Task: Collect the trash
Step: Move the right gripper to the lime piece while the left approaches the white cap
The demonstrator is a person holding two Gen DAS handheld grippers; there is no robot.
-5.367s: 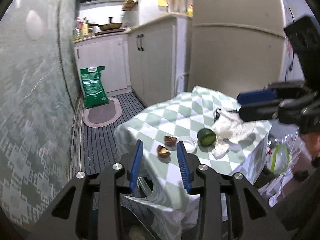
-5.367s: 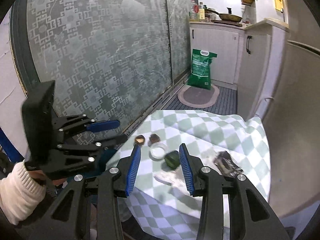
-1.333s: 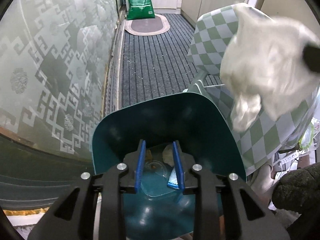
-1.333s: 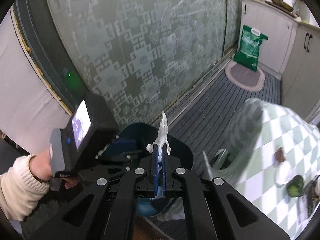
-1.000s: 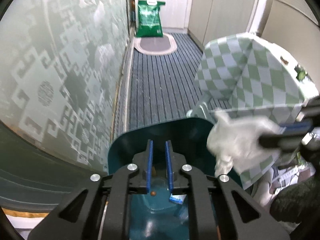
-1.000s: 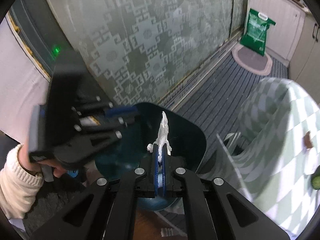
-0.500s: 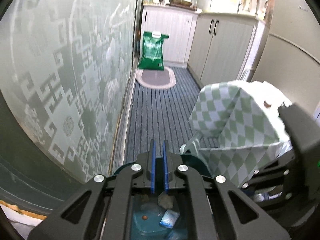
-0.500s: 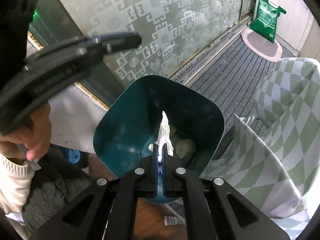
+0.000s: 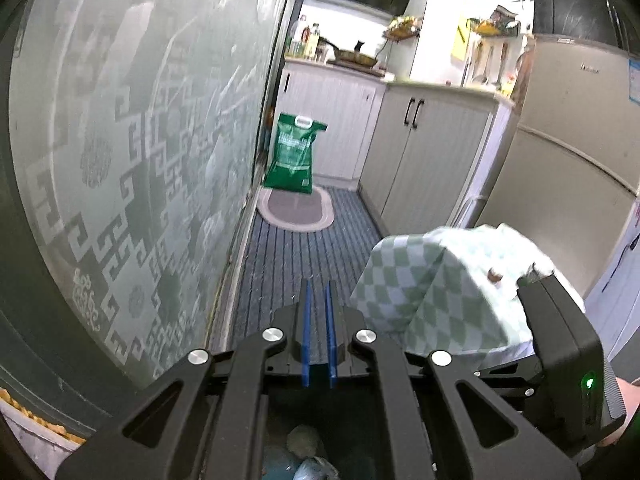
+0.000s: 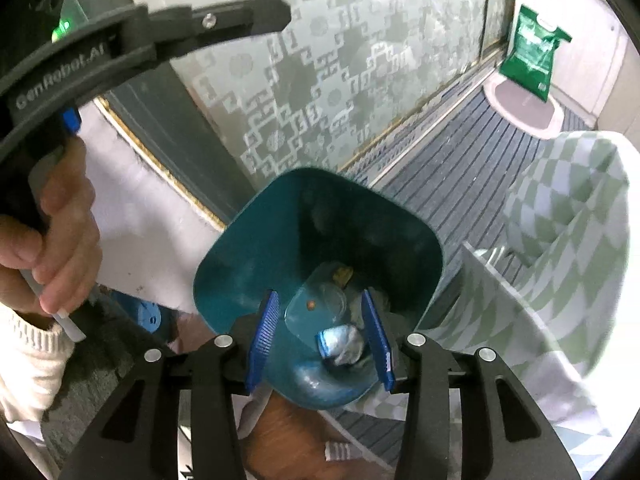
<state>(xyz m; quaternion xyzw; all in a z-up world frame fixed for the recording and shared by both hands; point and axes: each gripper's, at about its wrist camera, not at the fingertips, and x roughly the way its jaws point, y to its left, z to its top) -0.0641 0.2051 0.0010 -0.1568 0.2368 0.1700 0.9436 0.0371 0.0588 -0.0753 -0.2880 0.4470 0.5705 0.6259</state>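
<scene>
In the right wrist view a teal trash bin stands on the floor below my right gripper, which is open and empty above the bin's mouth. Inside lie a crumpled white tissue, a clear plastic lid and a brown scrap. My left gripper is shut and empty, held above the bin and pointing down the kitchen aisle; it shows at the upper left of the right wrist view. A small brown scrap lies on the checked tablecloth.
A patterned glass door runs along the left. A green bag and an oval mat lie at the far end of the ribbed floor. White cabinets and a fridge stand to the right.
My right gripper has opened and the white tissue it held now lies in the bin. My left gripper has tilted up from the bin towards the kitchen.
</scene>
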